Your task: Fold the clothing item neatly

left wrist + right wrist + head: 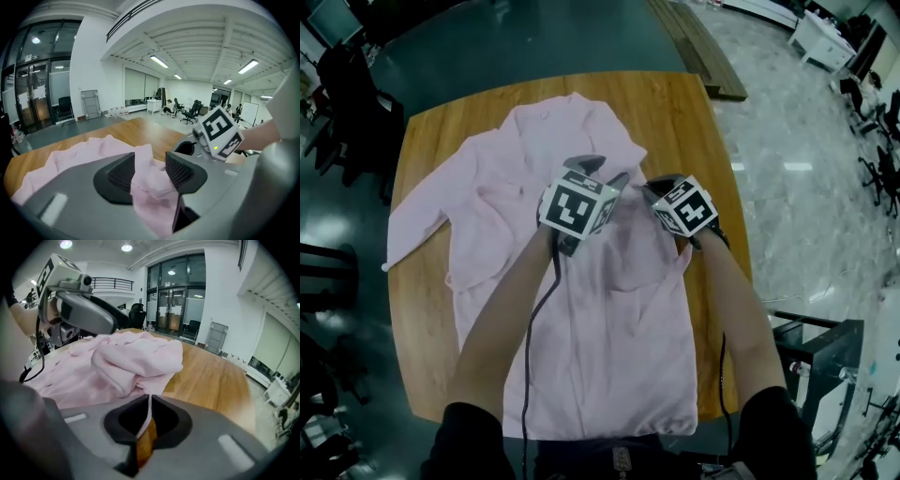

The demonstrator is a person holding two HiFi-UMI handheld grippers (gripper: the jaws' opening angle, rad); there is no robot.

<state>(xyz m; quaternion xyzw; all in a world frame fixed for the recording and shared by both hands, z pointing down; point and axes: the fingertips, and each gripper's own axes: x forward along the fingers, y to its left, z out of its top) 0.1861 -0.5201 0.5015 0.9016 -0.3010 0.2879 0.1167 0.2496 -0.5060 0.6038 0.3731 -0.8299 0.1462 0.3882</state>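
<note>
Right gripper (149,404) pinches pink shirt (609,337) on wooden table (431,356), left gripper (150,171) alongside.

Here's the wooden table (427,319), bare wood showing on both sides. Spread down its middle lies a pink shirt (609,347), collar at the far end, one sleeve reaching the left edge.

No readable text, brand or number anywhere tbh. Only black-white square patterns on left marker cube (578,208), right marker cube (686,208).
</note>
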